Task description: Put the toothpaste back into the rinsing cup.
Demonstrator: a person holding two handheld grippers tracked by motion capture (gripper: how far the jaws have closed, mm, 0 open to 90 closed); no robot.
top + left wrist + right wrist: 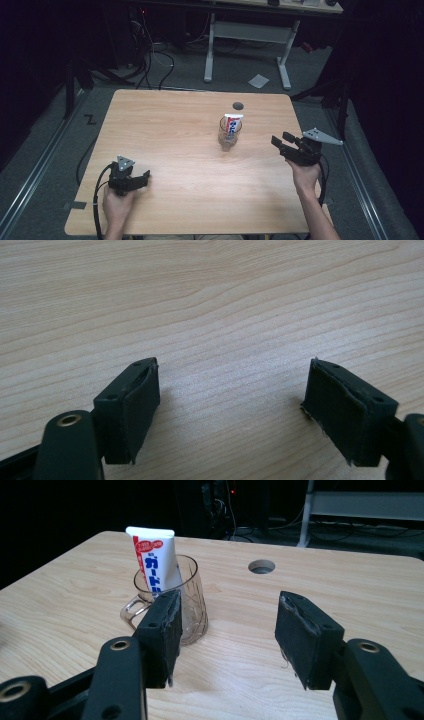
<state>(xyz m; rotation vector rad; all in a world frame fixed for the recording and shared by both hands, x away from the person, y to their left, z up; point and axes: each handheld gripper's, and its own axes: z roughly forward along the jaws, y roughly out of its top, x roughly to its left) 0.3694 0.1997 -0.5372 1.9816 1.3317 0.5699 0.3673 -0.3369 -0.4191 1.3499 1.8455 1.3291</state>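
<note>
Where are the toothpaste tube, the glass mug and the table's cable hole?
toothpaste tube (154, 560), right gripper view, on the printed face above the mug's rim.
glass mug (192, 607), right gripper view, on its clear side wall.
cable hole (261, 566), right gripper view, on the round opening in the tabletop.

Tube (154, 562) lettering: blue Japanese katakana running down the white face, beginning "ガード"; the rest is hidden inside the glass mug (187, 607).
Tube upper label: small white print on a red oval, too small to read.
Tube in high view (232, 123): blue and red marks, illegible.
Tabletop (175, 145): no writing seen.
</note>
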